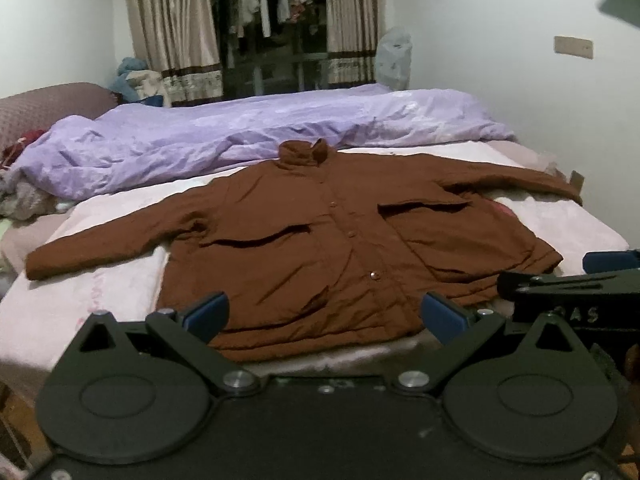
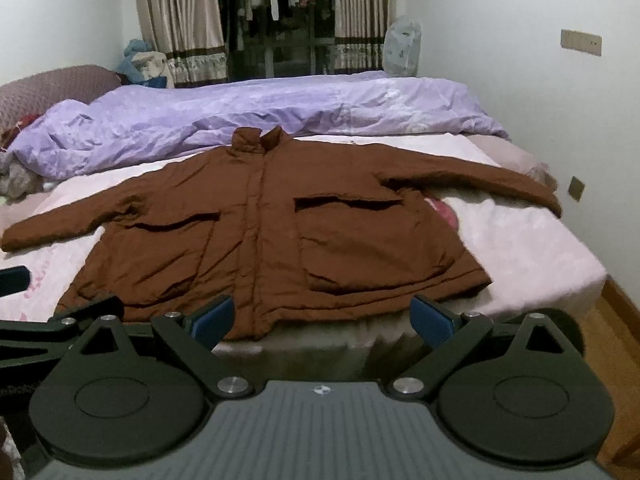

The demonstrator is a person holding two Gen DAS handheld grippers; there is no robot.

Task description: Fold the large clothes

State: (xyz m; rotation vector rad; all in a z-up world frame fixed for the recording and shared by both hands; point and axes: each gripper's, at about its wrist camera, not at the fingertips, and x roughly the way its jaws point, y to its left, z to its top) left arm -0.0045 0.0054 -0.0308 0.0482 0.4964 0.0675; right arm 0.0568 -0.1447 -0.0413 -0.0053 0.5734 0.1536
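A large brown jacket (image 1: 320,240) lies flat and face up on the bed, buttoned, collar toward the far side, both sleeves spread out to the sides. It also shows in the right wrist view (image 2: 272,232). My left gripper (image 1: 324,314) is open and empty, hovering just before the jacket's hem. My right gripper (image 2: 322,318) is open and empty, also just short of the hem at the bed's near edge. The right gripper's body (image 1: 568,292) shows at the right of the left wrist view.
The jacket rests on a pink sheet (image 2: 532,248). A crumpled purple duvet (image 2: 240,112) lies behind it. A brown headboard (image 2: 52,84) and piled clothes are at the left. White wall stands at the right, wood floor (image 2: 612,328) below the bed's corner, curtains and window behind.
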